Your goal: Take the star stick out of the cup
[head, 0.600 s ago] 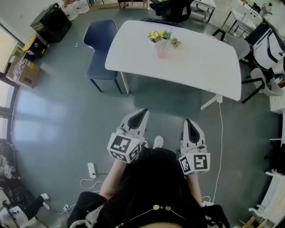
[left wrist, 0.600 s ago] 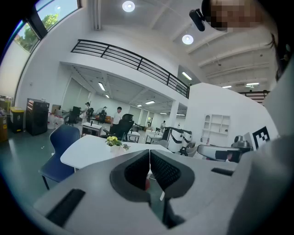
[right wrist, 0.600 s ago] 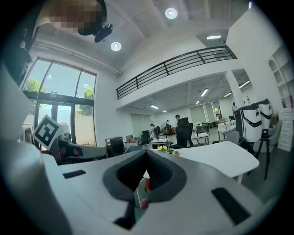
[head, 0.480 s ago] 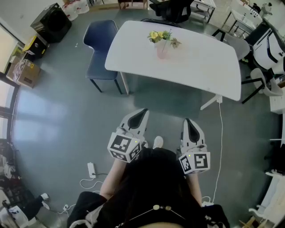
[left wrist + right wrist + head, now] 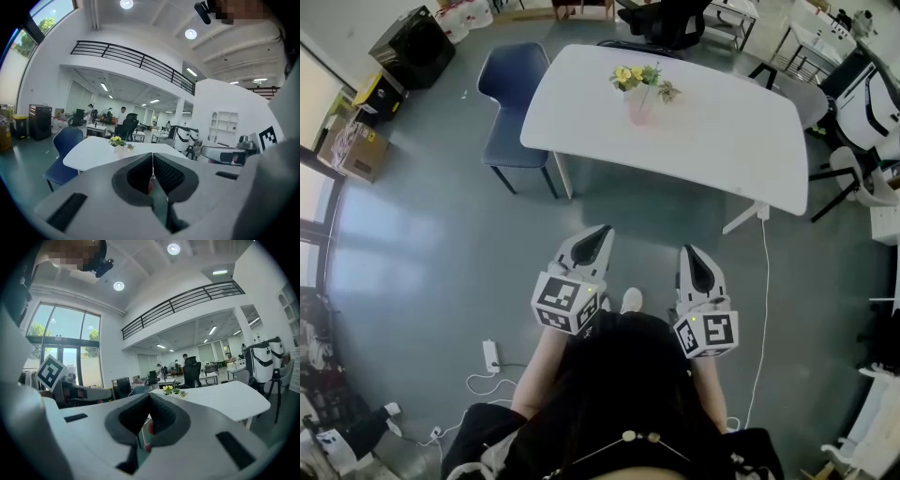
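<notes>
A pale pink cup (image 5: 639,101) stands on the far left part of the white table (image 5: 731,141), with yellow and green stick tops (image 5: 636,75) poking out of it; they are too small to tell which is the star. The cup also shows far off in the left gripper view (image 5: 119,144) and in the right gripper view (image 5: 172,392). Both grippers are held close to the person's body, well short of the table. My left gripper (image 5: 598,236) (image 5: 152,158) is shut and empty. My right gripper (image 5: 697,255) (image 5: 149,398) is also shut, nothing in it.
A blue chair (image 5: 511,103) stands at the table's left end and a black office chair (image 5: 661,19) behind it. A white cable (image 5: 764,281) hangs from the table's right leg to the floor. A power strip (image 5: 491,356) lies at the lower left. Boxes (image 5: 352,145) line the left wall.
Both grippers have shifted slightly forward towards the table; their jaws stay shut. Nothing on the table has moved.
</notes>
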{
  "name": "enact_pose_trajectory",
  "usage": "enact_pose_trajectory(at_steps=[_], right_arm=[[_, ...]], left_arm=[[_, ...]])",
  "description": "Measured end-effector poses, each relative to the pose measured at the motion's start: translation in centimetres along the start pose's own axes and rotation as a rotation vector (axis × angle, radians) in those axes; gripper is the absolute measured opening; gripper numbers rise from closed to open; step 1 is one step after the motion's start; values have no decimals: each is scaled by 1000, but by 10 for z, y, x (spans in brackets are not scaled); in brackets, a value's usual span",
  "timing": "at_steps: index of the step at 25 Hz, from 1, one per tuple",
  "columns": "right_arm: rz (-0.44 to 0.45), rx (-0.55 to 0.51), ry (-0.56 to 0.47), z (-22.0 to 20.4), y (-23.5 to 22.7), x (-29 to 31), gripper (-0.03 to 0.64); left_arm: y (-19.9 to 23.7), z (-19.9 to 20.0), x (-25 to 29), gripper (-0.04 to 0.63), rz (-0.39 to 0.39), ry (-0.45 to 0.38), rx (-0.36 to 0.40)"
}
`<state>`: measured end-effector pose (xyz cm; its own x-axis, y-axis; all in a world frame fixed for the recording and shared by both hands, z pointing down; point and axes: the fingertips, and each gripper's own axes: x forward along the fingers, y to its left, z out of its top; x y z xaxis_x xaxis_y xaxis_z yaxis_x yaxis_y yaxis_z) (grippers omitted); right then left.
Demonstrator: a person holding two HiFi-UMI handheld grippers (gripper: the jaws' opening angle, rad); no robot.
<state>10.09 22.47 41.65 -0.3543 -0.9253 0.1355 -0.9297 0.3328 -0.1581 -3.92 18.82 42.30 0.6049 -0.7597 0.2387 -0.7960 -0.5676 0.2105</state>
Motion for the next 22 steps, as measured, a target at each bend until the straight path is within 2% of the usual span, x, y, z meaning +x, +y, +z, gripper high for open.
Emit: enact_pose_trajectory(at_steps=[4,10,15,22], right_arm=[[30,13,-7,3,-7,2,3],[38,-43,-25,7,-29,5,3],[38,-15,-8,4,-49,12,3],[60,-38,23,-3,-57,42,3]], left_arm=[[-6,3,10,8,15,-4,18],[-14,3,19,8,46,-37,25],[-25,-2,29,8,8,-43,27],[-11,3,55,9,-14,-65,-16]])
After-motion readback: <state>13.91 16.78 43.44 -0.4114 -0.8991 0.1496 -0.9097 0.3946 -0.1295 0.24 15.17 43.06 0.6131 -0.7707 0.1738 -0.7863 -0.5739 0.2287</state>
